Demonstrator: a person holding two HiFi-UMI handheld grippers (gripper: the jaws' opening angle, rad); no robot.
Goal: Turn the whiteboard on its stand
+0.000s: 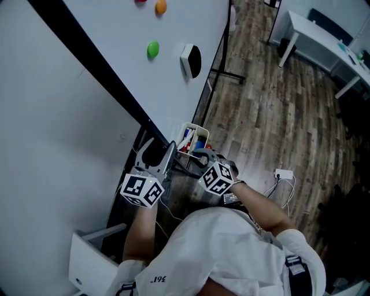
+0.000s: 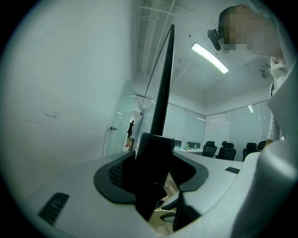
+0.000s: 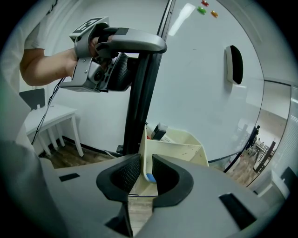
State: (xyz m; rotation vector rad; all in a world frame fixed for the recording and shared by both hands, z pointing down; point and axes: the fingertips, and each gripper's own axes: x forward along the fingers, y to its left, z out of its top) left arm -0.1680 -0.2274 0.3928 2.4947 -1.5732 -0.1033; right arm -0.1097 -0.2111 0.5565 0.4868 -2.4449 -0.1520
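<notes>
The whiteboard (image 1: 115,34) fills the head view's upper left, crossed by its black frame bar (image 1: 104,75). My left gripper (image 1: 165,156) is shut on that frame; the left gripper view shows the black bar (image 2: 163,102) filling the gap between the jaws (image 2: 151,172). The right gripper view shows the same grip, the left gripper (image 3: 125,60) clamped around the upright black post (image 3: 139,107). My right gripper (image 1: 199,155) is shut on the thin wall of the cream tray (image 1: 196,132) hanging at the board's lower edge. That tray wall (image 3: 181,148) stands between the right jaws (image 3: 146,172).
An eraser (image 1: 191,59) and green (image 1: 152,49) and orange (image 1: 161,7) magnets stick to the board. The stand's black foot (image 1: 228,72) reaches over the wood floor. A white desk (image 1: 312,40) stands at the far right, a power strip (image 1: 283,173) lies nearby, and a small white table (image 3: 51,116) stands behind.
</notes>
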